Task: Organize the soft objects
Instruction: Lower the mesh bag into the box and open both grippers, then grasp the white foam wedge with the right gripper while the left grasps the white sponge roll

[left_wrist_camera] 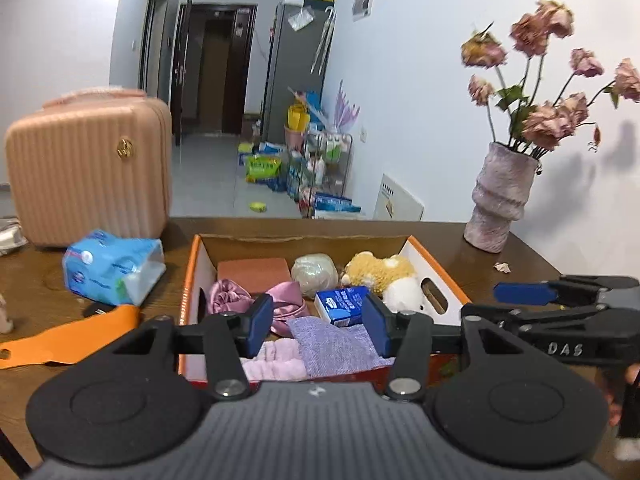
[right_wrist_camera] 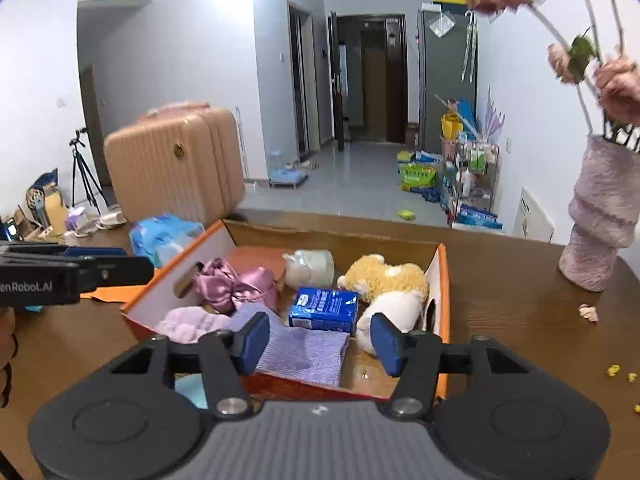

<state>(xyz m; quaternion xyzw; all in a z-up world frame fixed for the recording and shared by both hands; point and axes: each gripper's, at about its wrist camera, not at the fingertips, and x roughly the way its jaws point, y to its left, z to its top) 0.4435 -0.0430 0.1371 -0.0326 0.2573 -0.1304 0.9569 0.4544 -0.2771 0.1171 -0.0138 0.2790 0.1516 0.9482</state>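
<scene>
An orange-edged cardboard box sits on the brown table. It holds a yellow and white plush toy, a blue tissue pack, a lilac cloth, pink satin fabric, a pink fluffy piece, a pale wrapped ball and a terracotta block. My left gripper is open and empty above the box's near edge. My right gripper is open and empty over the lilac cloth.
A larger blue tissue bag and an orange flap lie left of the box. A pink suitcase stands behind. A vase of dried roses stands at the right. Petals lie nearby.
</scene>
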